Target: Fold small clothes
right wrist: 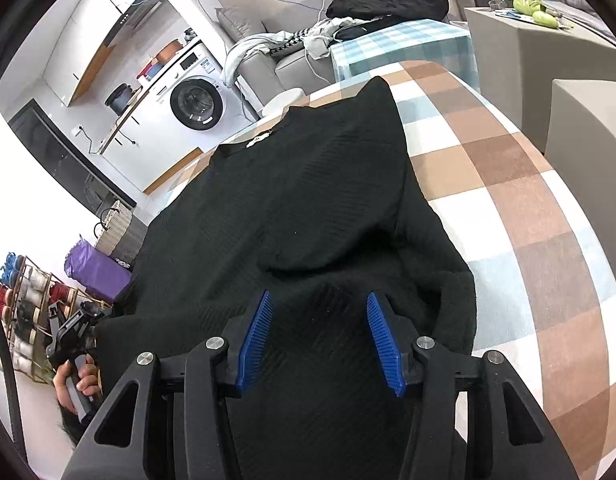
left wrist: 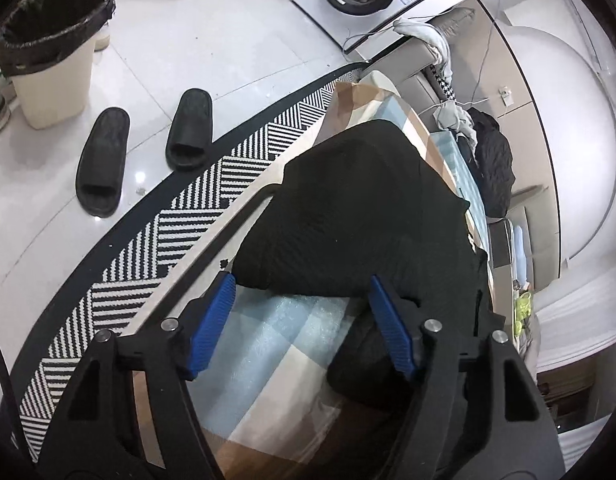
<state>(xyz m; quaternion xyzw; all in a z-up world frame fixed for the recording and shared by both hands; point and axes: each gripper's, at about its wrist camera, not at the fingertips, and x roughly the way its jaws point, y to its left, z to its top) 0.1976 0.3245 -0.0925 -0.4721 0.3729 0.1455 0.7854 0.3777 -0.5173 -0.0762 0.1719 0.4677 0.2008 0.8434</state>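
Observation:
A black knit garment [left wrist: 356, 208] lies spread on a table covered with a checked cloth [left wrist: 276, 344]. It also shows in the right wrist view [right wrist: 308, 208], with a small white label at its neckline. My left gripper [left wrist: 302, 286] is open, its blue pads [left wrist: 212, 320] wide apart just above the garment's near edge, holding nothing. My right gripper [right wrist: 318, 306] is open over the garment's lower part, where the fabric is bunched into a fold [right wrist: 448, 304]. The left gripper also appears at the far left of the right wrist view [right wrist: 74, 326], held by a hand.
A striped black-and-white rug [left wrist: 180, 216] lies beside the table, with two black slippers [left wrist: 144, 148] and a bin [left wrist: 52, 52] on the tiled floor. A washing machine [right wrist: 196, 100], a sofa with piled clothes [right wrist: 384, 0] and a shelf with yarn [right wrist: 28, 312] surround the table.

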